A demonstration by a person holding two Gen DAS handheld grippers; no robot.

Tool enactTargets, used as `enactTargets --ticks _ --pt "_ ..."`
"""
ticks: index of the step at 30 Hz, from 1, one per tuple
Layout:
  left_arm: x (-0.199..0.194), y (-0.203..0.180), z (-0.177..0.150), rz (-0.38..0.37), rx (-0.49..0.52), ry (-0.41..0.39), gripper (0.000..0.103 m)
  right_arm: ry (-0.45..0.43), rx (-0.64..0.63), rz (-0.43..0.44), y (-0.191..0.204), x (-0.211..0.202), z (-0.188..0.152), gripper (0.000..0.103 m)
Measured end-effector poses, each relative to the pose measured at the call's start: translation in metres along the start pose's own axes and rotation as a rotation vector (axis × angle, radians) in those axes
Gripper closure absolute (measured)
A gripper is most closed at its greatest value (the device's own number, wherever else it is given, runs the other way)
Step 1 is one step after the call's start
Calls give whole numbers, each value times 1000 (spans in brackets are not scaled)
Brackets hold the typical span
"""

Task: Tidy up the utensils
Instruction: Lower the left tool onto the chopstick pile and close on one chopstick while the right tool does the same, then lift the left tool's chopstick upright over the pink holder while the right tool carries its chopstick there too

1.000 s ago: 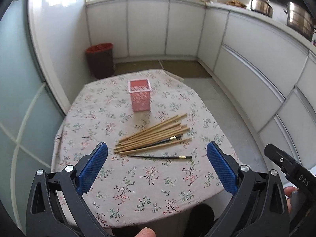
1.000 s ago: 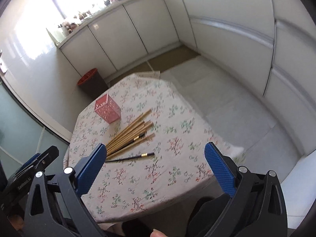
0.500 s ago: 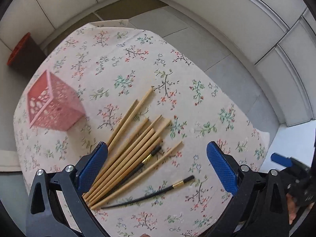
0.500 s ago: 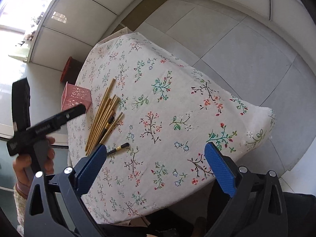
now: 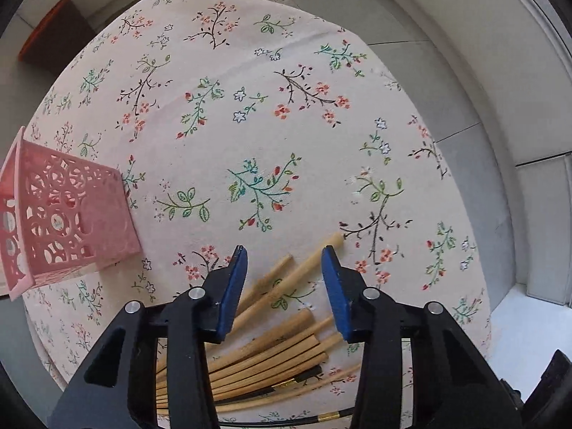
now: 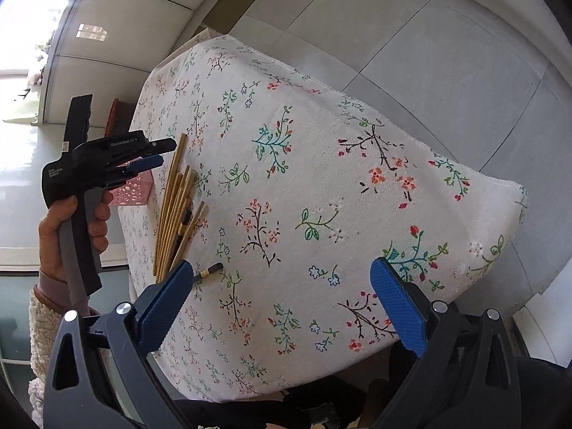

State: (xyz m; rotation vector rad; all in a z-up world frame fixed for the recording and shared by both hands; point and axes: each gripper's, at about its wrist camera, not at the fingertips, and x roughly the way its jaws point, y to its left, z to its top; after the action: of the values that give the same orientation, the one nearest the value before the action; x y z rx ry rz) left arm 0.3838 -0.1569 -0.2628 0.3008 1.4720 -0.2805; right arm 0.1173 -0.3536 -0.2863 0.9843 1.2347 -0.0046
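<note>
Several bamboo chopsticks [image 5: 271, 336] lie in a loose fan on the floral tablecloth [image 5: 250, 114], with a black chopstick [image 5: 286, 422] nearest me. My left gripper [image 5: 284, 261] hovers just over the far ends of the bamboo chopsticks, jaws partly closed but still apart, holding nothing. A pink perforated holder [image 5: 60, 221] stands to its left. In the right wrist view the left gripper [image 6: 157, 152] is above the chopsticks [image 6: 175, 211]. My right gripper [image 6: 279, 293] is wide open and empty above the table's near right part.
A dark bin with a red rim [image 5: 50, 43] stands on the floor beyond the table. White cabinets [image 5: 464, 35] and grey floor tiles [image 6: 411, 35] surround the table. The tablecloth edge [image 6: 514, 193] drops off at right.
My left gripper has dropped close over the chopsticks and narrowed its jaws. The right gripper has shifted slightly closer to the table and stays wide open.
</note>
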Motion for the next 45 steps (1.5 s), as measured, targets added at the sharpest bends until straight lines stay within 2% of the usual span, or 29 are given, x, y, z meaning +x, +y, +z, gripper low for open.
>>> enactTargets --ticks 10,13,15,17,19,21,25,27,30,32,34,36,38,42,43,45 --pt "11 -8 -2 72 64 13 73 -11 -11 -17 1 0 0 7" --pt "18 -8 -5 63 80 44 77 -16 -10 -28 0 0 0 7" --pt "18 -6 -8 44 98 38 78 -21 -3 -37 -1 0 1 7" --pt "18 -4 -14 18 102 35 84 -32 6 -49 -1 1 2 7" --pt "19 -4 -23 23 134 12 88 -43 10 -65 1 0 4 7" --pt "16 -7 -30 30 152 -34 89 -64 9 -80 10 0 10 7" --pt "-1 -6 -60 49 188 -188 91 -77 -6 -83 43 11 40 7" --pt "-25 -4 -81 61 196 -283 92 -50 10 -66 63 27 59 11" --pt "-68 3 -116 67 208 -414 93 -3 31 -35 96 60 89 23" --pt "-104 9 -145 80 203 -503 94 44 35 -74 115 89 102 48" --pt "-135 20 -159 85 187 -569 95 96 45 -125 128 118 107 63" --pt "-159 37 -181 83 154 -635 96 78 54 -183 139 133 107 64" --pt "-175 55 -204 74 110 -690 96 15 32 -230 160 136 108 65" --pt "-190 82 -233 34 45 -756 98 33 54 -345 178 153 111 67" --pt "-194 86 -239 24 29 -777 98 18 64 -379 182 155 109 69" --pt "-202 94 -246 0 7 -807 98 -19 70 -418 188 160 104 80"
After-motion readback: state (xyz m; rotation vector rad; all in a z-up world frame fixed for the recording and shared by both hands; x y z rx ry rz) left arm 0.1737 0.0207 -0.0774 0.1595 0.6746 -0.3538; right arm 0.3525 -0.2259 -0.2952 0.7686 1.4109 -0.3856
